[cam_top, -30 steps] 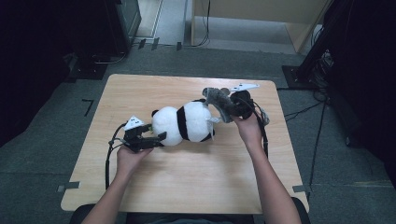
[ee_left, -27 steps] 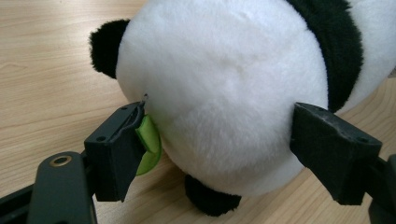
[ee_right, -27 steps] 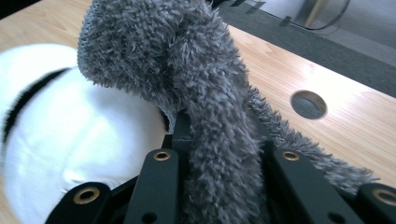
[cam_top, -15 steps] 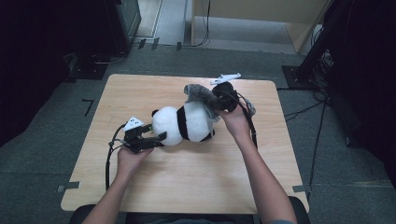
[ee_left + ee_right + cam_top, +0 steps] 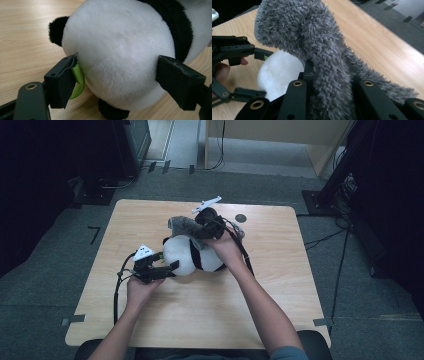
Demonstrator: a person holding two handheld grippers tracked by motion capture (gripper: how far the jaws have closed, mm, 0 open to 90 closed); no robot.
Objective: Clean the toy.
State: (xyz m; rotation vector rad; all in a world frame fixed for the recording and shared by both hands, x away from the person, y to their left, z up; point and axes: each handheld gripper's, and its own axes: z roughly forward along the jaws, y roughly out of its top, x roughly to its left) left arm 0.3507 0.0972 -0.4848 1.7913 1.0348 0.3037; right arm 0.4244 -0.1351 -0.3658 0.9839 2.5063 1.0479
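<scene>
The left gripper (image 5: 167, 266) clamps the plush panda (image 5: 192, 255) wide-jawed. Just above the panda, the right gripper (image 5: 204, 222) pinches a grey furry cloth (image 5: 182, 225) tight.

Light wooden table (image 5: 280, 285) on grey floor (image 5: 60, 255), plush panda (image 5: 192, 257) lying on it, small dark disc (image 5: 241, 218) near far edge

— What have you got there?
— Your panda plush (image 5: 192, 256) lies on its side near the middle of the bench (image 5: 260, 300) — white, round-bodied, with a black band and black ear.
— And the grey piece?
— A fuzzy grey sock (image 5: 184, 226), lifted above the panda, its open end drooping leftwards.
</scene>
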